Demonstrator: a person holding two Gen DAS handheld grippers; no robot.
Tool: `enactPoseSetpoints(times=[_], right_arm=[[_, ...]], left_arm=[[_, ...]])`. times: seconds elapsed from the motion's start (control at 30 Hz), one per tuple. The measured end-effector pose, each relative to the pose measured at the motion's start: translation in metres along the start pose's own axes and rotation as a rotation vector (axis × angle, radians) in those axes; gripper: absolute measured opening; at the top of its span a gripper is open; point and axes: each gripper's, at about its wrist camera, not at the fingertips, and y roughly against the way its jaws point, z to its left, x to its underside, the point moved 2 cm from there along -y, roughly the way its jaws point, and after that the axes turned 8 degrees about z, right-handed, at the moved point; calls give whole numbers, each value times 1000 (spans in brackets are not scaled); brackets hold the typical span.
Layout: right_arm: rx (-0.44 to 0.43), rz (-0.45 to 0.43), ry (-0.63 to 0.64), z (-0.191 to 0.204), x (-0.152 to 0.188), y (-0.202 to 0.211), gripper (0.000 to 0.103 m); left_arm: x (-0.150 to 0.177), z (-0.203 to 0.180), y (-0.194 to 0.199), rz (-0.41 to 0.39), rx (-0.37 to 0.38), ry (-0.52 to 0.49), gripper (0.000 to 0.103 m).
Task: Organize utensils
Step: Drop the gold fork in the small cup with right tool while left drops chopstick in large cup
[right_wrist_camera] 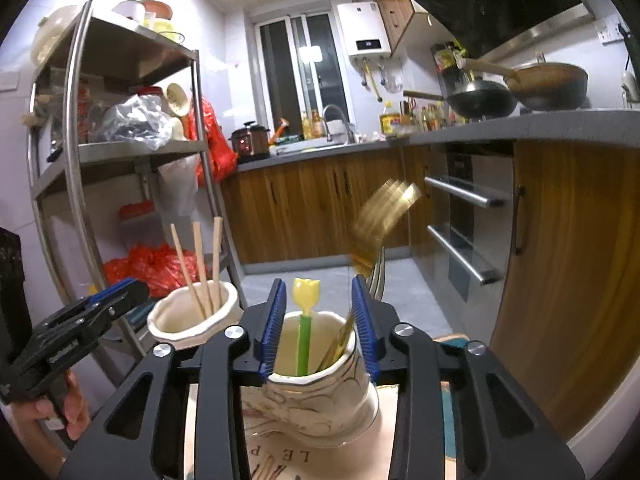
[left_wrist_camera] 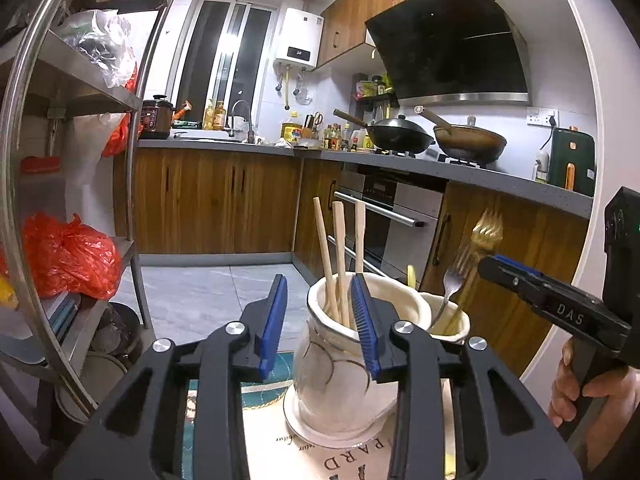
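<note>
Right wrist view: a gold fork [right_wrist_camera: 384, 216], motion-blurred, stands tines-up in the right-hand jar [right_wrist_camera: 320, 392], leaning right, just beyond the right gripper [right_wrist_camera: 319, 320], whose fingers gape wide, holding nothing. Left gripper [left_wrist_camera: 320, 320] (equally open, empty) faces the chopstick jar [left_wrist_camera: 340, 380]. The mat [right_wrist_camera: 280, 458] reads "LE P".

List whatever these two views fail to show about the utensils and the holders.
- Gold utensil: motion-blurred in both views; the right wrist view leaves its type unclear.
- Chopsticks: lower ends hidden inside the left holder.
- Silver fork: in the right wrist view mostly behind the gripper finger.
- Right holder: base cut off by the right gripper body.
</note>
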Motion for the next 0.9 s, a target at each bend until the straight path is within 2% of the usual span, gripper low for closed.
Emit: enactPoseSetpoints(times=[0.17, 0.23, 0.37, 0.43, 0.5, 0.63, 0.9], right_arm=[[7, 4, -1, -2, -1, 7, 41], [11, 20, -8, -5, 2, 10, 46], [11, 51, -14, -9, 9, 18, 66], [18, 68, -9, -9, 14, 22, 73], [24, 81, -6, -10, 17, 29, 85], [41, 81, -2, -12, 22, 44, 93], [77, 83, 11, -16, 30, 65, 98]], left_arm=[[3, -4, 9, 17, -13, -32, 42], [5, -6, 11, 24, -18, -42, 52], [9, -6, 17, 39, -27, -56, 63], [12, -6, 21, 53, -30, -56, 73], [14, -6, 25, 53, -39, -56, 80], [16, -5, 33, 44, -78, -58, 96], [21, -3, 46, 64, -104, -34, 97]])
